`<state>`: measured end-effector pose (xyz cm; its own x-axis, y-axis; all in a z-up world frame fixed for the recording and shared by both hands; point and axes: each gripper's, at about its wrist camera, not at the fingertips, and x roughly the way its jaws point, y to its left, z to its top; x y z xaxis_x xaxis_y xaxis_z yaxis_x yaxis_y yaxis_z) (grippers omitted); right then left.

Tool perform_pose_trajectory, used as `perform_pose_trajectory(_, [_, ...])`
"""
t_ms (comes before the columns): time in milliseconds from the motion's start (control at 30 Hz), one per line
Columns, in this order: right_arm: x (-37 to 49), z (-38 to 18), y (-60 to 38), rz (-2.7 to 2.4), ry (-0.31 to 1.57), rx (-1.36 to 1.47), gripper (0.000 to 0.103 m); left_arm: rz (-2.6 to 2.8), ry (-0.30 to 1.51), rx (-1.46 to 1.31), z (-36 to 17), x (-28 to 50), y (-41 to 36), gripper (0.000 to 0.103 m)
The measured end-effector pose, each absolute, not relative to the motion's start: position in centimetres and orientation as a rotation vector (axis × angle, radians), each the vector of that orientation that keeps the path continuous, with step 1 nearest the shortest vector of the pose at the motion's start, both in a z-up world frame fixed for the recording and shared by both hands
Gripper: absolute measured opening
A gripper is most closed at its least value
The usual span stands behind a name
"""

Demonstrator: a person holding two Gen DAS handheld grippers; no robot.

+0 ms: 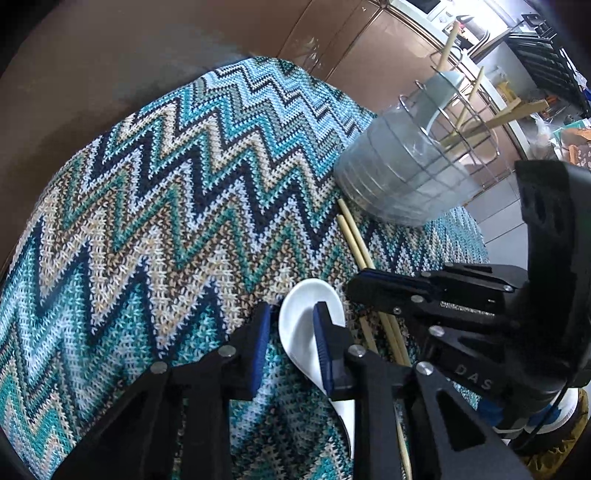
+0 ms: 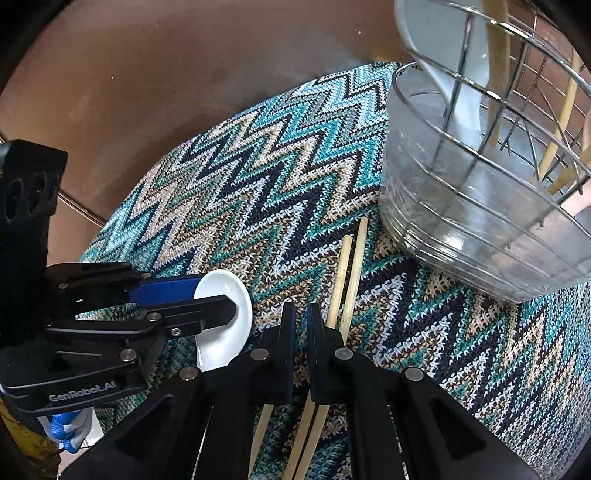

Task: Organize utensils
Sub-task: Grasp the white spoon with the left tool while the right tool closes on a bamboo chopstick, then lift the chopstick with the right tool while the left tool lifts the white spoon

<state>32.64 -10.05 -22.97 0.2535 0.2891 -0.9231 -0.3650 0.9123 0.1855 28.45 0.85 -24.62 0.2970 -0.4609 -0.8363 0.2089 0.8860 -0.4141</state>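
A white ceramic spoon lies on the zigzag knitted cloth. My left gripper is open, with its right finger inside the spoon's bowl and its left finger outside; it also shows in the right wrist view over the spoon. Wooden chopsticks lie on the cloth beside the spoon. My right gripper is nearly shut, just left of two chopsticks, with nothing clearly between its fingers. A wire utensil rack in a clear plastic tub holds a white spoon and chopsticks.
The table is round and its cloth edge curves close behind. Brown cabinets stand beyond it. The tub with the rack stands at the right on the cloth. A kitchen counter with appliances is far back right.
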Motion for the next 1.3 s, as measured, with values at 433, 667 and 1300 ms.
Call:
perform_pose_trajectory(433, [33.3,-22.8,-10.7,0.418,1.236,-0.056,0.008,-0.451,1.190,-0.255,-24.9,28.8,1.0,0.021])
perform_pose_trajectory(667, [33.6,-22.9,-10.9,0.405,1.238,-0.056,0.008,-0.452,1.186,-0.248,-25.0,28.7,1.1,0.020])
perform_pose_trajectory(1300, [34.3,-23.9,-10.3,0.384,1.270,-0.079,0.008,-0.443,1.179,-0.202,-25.0,29.4,0.6,0.007])
